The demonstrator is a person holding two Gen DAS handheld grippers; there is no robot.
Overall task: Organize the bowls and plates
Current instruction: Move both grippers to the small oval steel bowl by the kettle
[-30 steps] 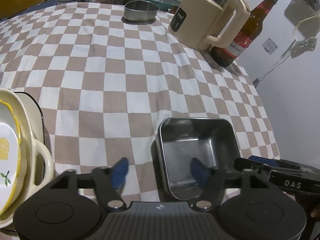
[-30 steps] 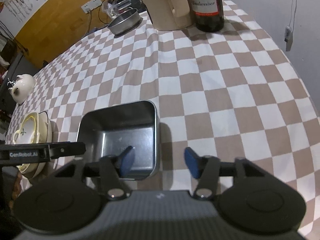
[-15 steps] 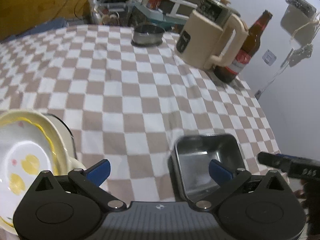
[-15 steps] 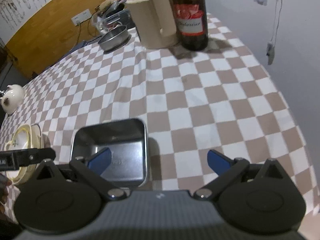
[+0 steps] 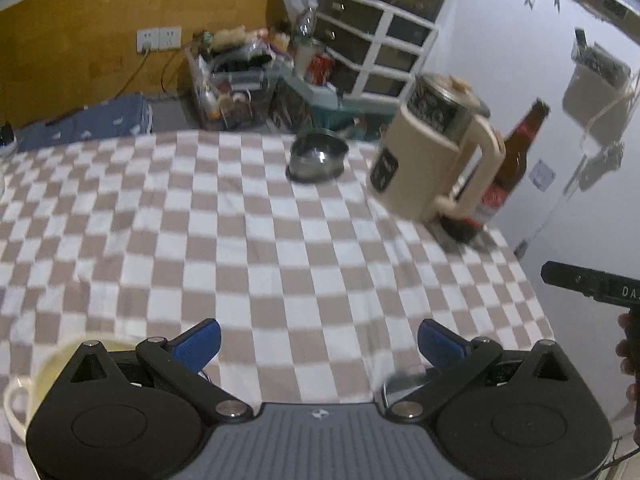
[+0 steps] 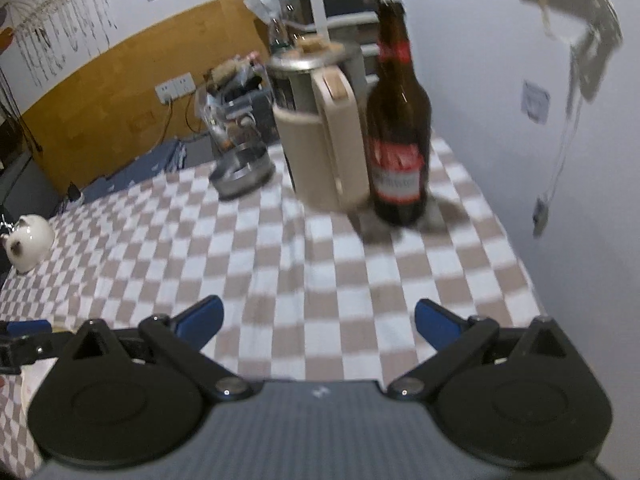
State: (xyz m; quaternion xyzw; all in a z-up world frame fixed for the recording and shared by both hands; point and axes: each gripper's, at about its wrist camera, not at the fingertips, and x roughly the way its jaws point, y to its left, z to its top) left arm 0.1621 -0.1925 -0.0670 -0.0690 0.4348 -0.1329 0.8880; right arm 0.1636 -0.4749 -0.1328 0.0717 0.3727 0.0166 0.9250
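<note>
Overhead, both grippers' jaws wide, empty.

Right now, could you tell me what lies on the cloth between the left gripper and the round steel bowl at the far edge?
Nothing: in the left wrist view, only bare checked cloth stretches from the open left gripper to the round steel bowl.

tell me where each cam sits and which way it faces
Left wrist: on the left gripper, looking forward and down over the checked table; its open blue fingers show, plus the right gripper's tip and a hand at the right edge.
Right wrist: on the right gripper, facing the same far end; its open fingers show, the left gripper's tip at the left edge.
Shared: steel bowl, beige kettle, beer bottle.
</note>
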